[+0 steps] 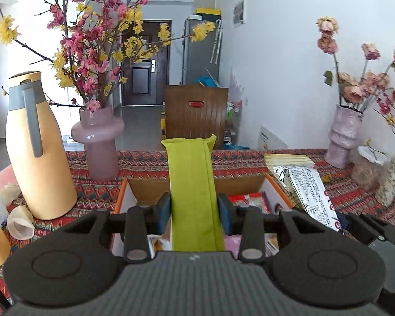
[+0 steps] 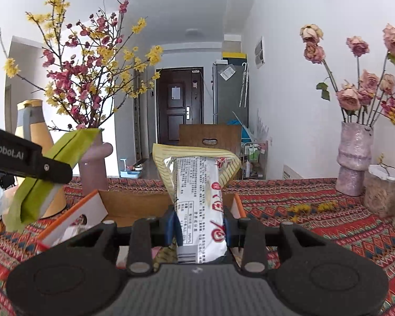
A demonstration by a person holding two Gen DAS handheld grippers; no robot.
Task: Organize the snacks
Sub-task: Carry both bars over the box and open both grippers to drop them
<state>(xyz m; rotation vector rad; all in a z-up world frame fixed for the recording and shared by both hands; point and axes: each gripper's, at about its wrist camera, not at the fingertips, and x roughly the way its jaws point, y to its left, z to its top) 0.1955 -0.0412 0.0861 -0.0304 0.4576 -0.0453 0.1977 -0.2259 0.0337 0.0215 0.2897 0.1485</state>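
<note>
At the far left of the table stands a tall cream-orange thermos jug with a grey handle, with a pink glass vase of red and yellow blossom branches just to its right.

The left gripper is closed on a long flat lime-green snack packet. Both blue pads press the packet's side edges. The packet's long axis runs straight forward along the fingers and rises away from the camera, with its far end pointing toward the wooden chair back. The right wrist view shows the same packet held tilted, above the table at the box's left side.

Below and ahead of both grippers sits an open cardboard box with orange-edged flaps, which already contains several wrapped snacks. It lies directly under the left gripper's fingers, so the left gripper appears the nearer to a drop position.

The right gripper is clamped on a long silver-and-white printed snack packet with a yellow ridged end. That packet also lies along the finger axis, yellow end forward and raised, over the box's right half.

A pale pink textured vase of dried roses stands at the far right, well apart from the box.

The next move probably requires lowering each packet lengthwise into the box.
</note>
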